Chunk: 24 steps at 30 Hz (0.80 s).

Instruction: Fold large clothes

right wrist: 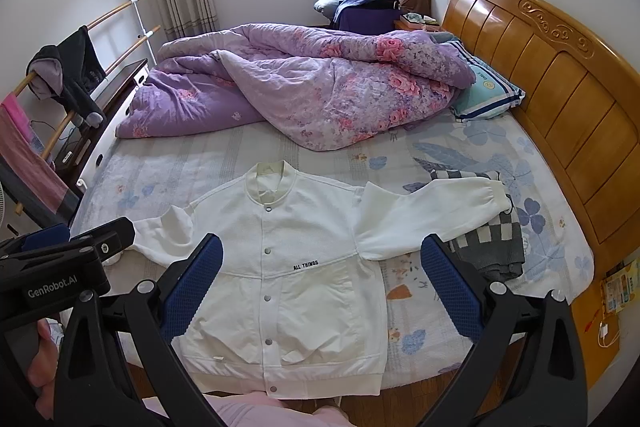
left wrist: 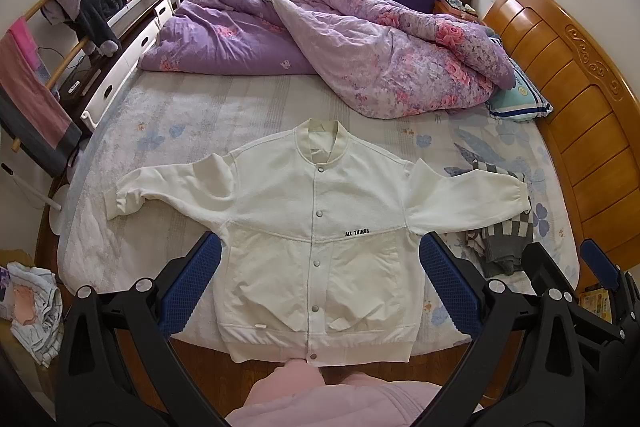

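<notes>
Your white snap-front jacket (left wrist: 316,247) lies flat, front up, at the near edge of the bed (left wrist: 192,115), hem at the edge, sleeves spread toward both sides. It looks soft, light and limp, so expect sagging; pinch a ribbed cuff or shoulder seam, not the snaps. The left gripper (left wrist: 320,287) and right gripper (right wrist: 322,291) hover spread wide, holding nothing. A checked grey garment (right wrist: 492,247) lies under the right sleeve; a rumpled floral quilt (left wrist: 340,47) sits toward the far edge.

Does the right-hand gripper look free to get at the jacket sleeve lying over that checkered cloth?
Probably yes. The right gripper hangs open above the white jacket, and the sleeve lies on top of the checkered cloth, with nothing covering it.
</notes>
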### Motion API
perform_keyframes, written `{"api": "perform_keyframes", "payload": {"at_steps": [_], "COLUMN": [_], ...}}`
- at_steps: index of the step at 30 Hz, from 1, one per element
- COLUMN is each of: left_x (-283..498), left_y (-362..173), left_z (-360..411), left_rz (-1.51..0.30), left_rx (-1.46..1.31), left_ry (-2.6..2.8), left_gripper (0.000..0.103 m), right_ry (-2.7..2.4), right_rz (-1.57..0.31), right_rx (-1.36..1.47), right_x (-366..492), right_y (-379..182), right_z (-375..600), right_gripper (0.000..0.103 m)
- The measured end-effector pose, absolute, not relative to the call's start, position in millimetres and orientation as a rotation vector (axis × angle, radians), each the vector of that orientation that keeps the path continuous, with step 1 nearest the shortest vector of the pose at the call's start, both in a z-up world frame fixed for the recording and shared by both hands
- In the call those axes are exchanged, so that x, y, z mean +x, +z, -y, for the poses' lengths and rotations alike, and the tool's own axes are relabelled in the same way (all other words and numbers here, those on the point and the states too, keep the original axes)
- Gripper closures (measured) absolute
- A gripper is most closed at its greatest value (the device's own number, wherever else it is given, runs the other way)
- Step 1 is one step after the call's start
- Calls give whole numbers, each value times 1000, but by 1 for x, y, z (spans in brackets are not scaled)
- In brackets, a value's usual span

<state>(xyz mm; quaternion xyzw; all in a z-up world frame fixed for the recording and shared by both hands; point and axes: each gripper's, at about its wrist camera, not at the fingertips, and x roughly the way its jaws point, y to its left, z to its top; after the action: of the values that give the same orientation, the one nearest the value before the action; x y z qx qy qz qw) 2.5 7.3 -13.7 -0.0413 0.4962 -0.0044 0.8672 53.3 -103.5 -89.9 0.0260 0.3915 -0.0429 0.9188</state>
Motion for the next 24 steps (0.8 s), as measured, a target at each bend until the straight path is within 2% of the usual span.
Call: {"api": "perform_keyframes", "payload": {"at_steps": [24], "left_x": [4], "left_y": [-28], "left_z": [-5], "left_rz": [-1065], "left_rx": [-114], "left_ry": [-24], "left_gripper": [4], "right_ry": [-89], "right_rz": [-813], "right_rx": [51], "right_x": [54], "right_y": [-94], "right_z": [102], "right_gripper": [7]}}
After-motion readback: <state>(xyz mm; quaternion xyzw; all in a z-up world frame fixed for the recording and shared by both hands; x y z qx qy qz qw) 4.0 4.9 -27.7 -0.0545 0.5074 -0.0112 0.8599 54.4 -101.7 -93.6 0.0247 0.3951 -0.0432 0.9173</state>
